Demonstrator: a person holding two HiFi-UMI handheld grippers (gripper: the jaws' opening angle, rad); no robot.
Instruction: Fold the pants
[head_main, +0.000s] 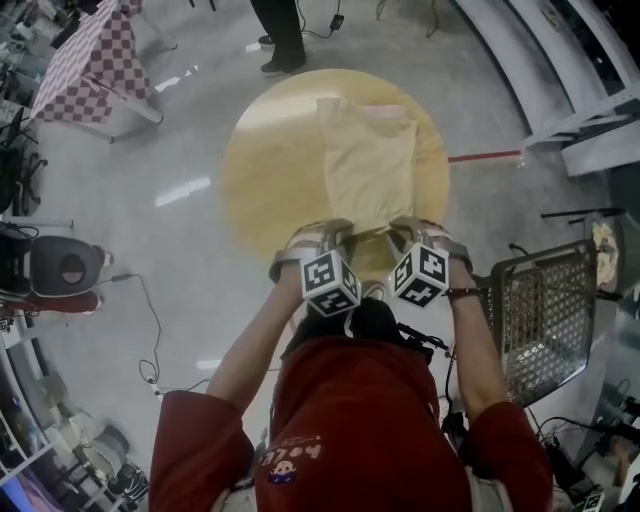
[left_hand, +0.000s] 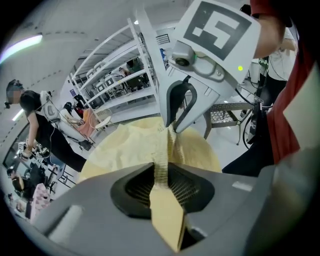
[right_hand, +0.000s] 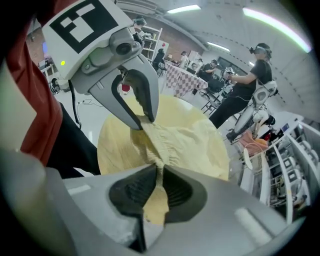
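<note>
Pale yellow pants (head_main: 367, 165) lie lengthwise on a round wooden table (head_main: 255, 175), their near end raised off the top. My left gripper (head_main: 338, 238) is shut on the left corner of that near edge; the ribbed waistband (left_hand: 162, 165) runs pinched between its jaws. My right gripper (head_main: 398, 234) is shut on the right corner, with the gathered yellow cloth (right_hand: 156, 190) squeezed between its pads. In the left gripper view, the right gripper (left_hand: 175, 122) grips the same band just ahead. In the right gripper view, the left gripper (right_hand: 145, 117) holds it likewise.
A metal mesh chair (head_main: 545, 315) stands right of me. A checkered-cloth table (head_main: 92, 68) is at the far left and a person's legs (head_main: 281, 35) are beyond the round table. Cables (head_main: 150, 340) trail on the shiny floor. White shelving (left_hand: 117, 75) and people stand in the room.
</note>
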